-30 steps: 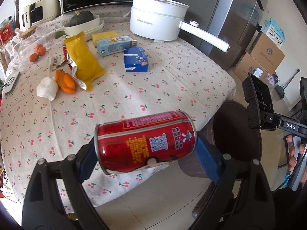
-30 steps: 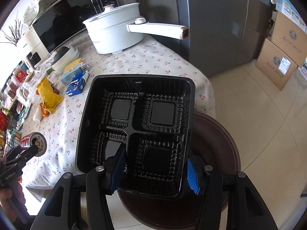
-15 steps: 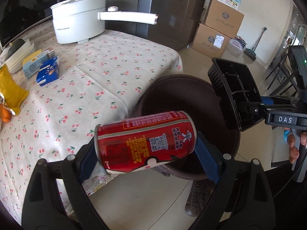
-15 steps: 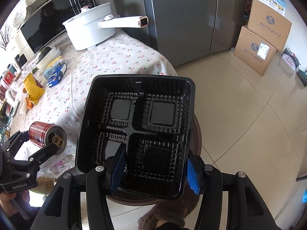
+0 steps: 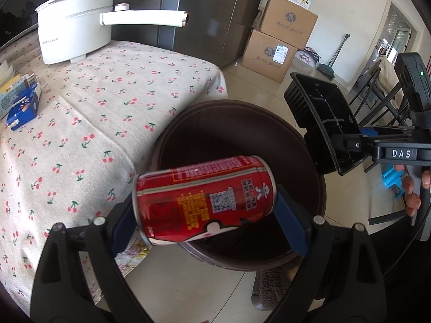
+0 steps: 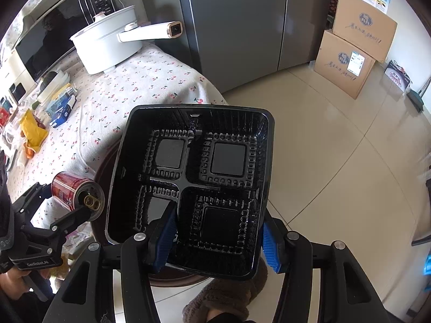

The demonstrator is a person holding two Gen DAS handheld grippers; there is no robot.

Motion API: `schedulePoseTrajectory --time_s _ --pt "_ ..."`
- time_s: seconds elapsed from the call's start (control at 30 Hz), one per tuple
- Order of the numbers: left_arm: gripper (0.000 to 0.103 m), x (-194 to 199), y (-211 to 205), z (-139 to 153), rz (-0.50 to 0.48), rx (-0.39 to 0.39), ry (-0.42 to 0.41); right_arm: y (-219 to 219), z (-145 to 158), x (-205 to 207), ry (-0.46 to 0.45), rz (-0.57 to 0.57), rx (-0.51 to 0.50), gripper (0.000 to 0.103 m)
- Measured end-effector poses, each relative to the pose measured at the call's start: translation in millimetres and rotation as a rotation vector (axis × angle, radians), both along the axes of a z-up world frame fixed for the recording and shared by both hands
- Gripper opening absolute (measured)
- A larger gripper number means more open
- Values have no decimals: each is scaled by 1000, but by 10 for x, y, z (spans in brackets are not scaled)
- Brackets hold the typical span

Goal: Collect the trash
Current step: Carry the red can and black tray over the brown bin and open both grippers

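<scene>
Red can (image 5: 204,199) lies crosswise, clamped end to end in the left hand-held gripper (image 5: 207,215), above the brown bin (image 5: 309,145) beside the surface (image 5: 107,102). Release only over the bin's middle. Right hand-held gripper (image 6: 215,239) pinches the black tray (image 6: 194,188) near the bin's far rim; tip it inward first.

A red can (image 5: 204,199) lies sideways above the dark round bin (image 5: 239,123). To its right, a black four-compartment tray (image 6: 194,188) tilts steeply, empty.
</scene>
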State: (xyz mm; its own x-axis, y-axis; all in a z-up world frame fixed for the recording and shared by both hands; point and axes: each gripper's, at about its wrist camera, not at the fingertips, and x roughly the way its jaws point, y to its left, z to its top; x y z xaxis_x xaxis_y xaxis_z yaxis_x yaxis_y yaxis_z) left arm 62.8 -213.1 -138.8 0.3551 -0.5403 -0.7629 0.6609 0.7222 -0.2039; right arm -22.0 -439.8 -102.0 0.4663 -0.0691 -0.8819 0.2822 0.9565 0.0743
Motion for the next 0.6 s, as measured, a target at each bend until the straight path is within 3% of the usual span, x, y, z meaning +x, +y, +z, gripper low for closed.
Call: schedulePoseTrajectory --time_s 0.27,0.6 --pt "99 59 189 117 90 45 -56 36 -24 14 11 -7 -19 57" --pt "100 163 626 104 230 133 -75 142 -41 74 18 14 -26 58"
